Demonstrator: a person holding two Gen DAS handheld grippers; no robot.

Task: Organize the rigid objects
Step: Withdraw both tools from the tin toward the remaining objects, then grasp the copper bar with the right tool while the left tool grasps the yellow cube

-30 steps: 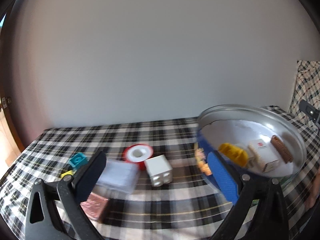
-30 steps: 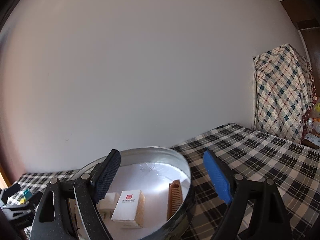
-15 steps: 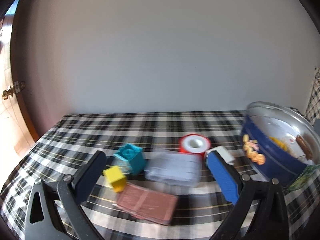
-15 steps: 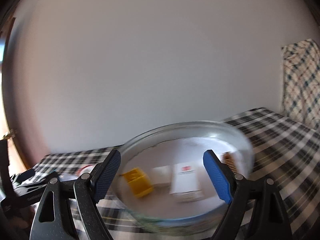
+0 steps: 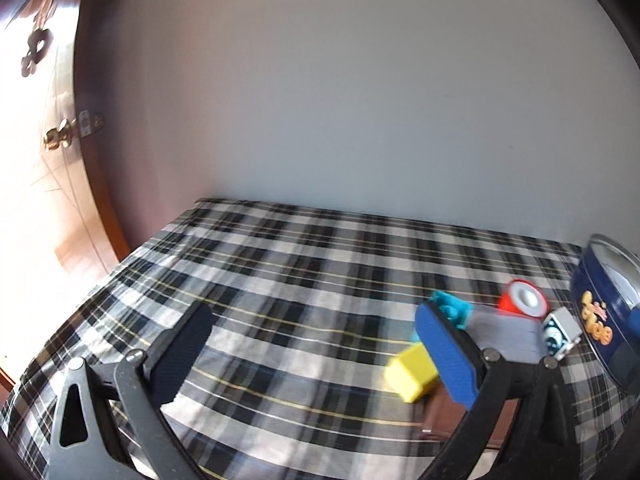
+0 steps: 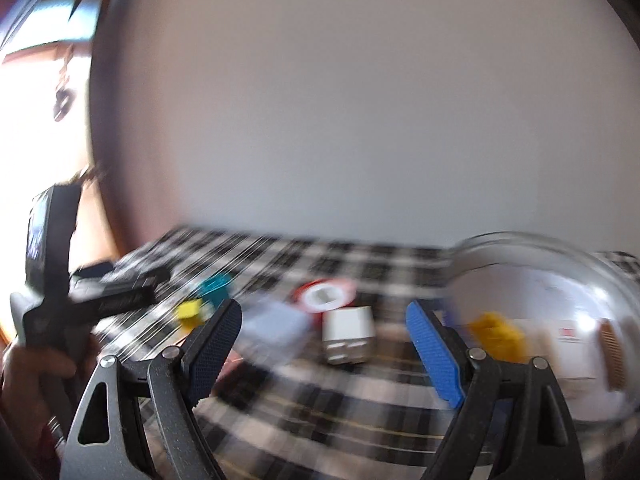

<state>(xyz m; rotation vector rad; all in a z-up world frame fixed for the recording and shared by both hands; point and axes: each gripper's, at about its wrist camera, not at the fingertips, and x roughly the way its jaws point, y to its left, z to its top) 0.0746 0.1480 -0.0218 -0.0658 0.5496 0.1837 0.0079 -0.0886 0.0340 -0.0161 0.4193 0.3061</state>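
Observation:
Loose on the checked tablecloth lie a yellow block, a teal block, a clear plastic box, a red tape roll and a white block. My left gripper is open and empty, with the yellow block just beyond its right finger. My right gripper is also open and empty, and the white block lies ahead between its fingers. The round tin at the right holds a yellow brick, a white carton and a brown comb.
The blue tin stands at the right edge of the left wrist view. A flat copper-coloured piece lies near the yellow block. A hand holds the left gripper over the table's left side. A wooden door stands beyond the left table edge.
Both grippers have swung to the left. The left view left the tin for the table's left half. The right view moved off the tin onto the loose objects. Both stayed open.

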